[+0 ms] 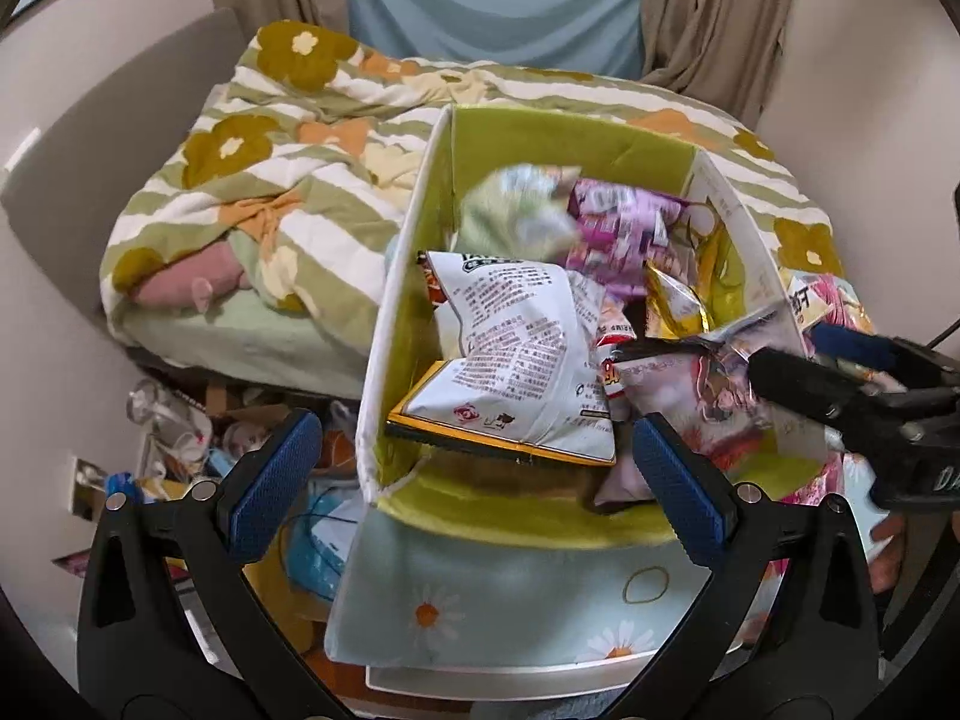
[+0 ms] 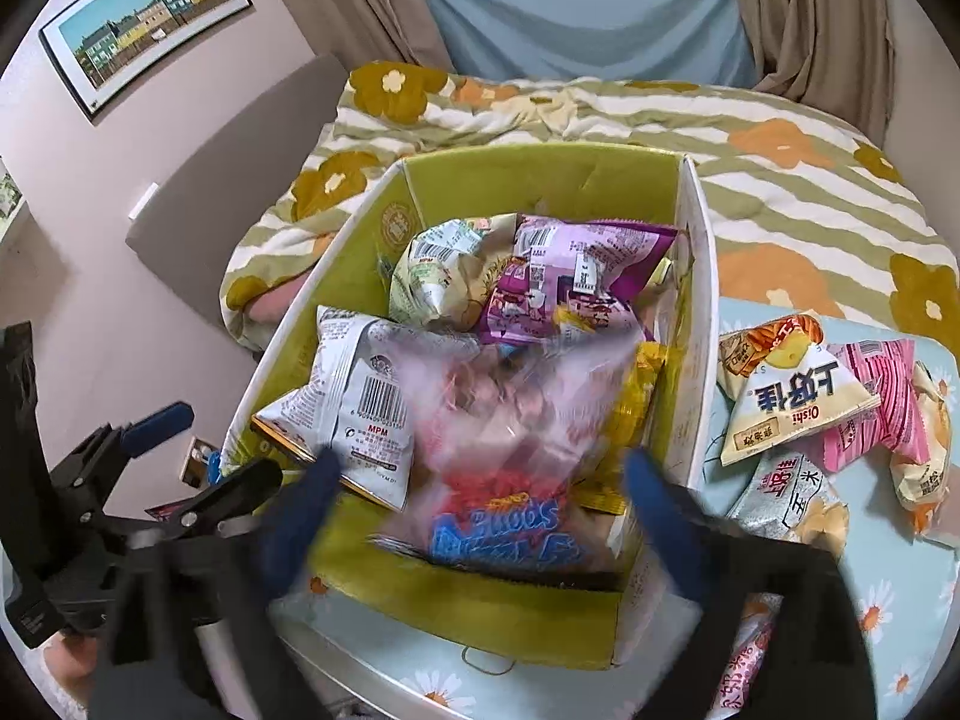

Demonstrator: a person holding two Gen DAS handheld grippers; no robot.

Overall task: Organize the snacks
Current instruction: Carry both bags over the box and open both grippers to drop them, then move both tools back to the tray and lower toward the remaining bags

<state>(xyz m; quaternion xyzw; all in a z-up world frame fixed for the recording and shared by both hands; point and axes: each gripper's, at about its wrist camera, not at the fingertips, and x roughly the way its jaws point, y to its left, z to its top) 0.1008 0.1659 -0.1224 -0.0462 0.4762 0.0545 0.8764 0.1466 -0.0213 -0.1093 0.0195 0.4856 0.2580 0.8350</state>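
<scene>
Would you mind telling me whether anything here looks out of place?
Yes: several snack packets lie loose on the table, to the right of the green box where the rest are piled.

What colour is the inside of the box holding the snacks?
Yellow-green. The box shows its lining best in the right wrist view, along the far wall.
</scene>
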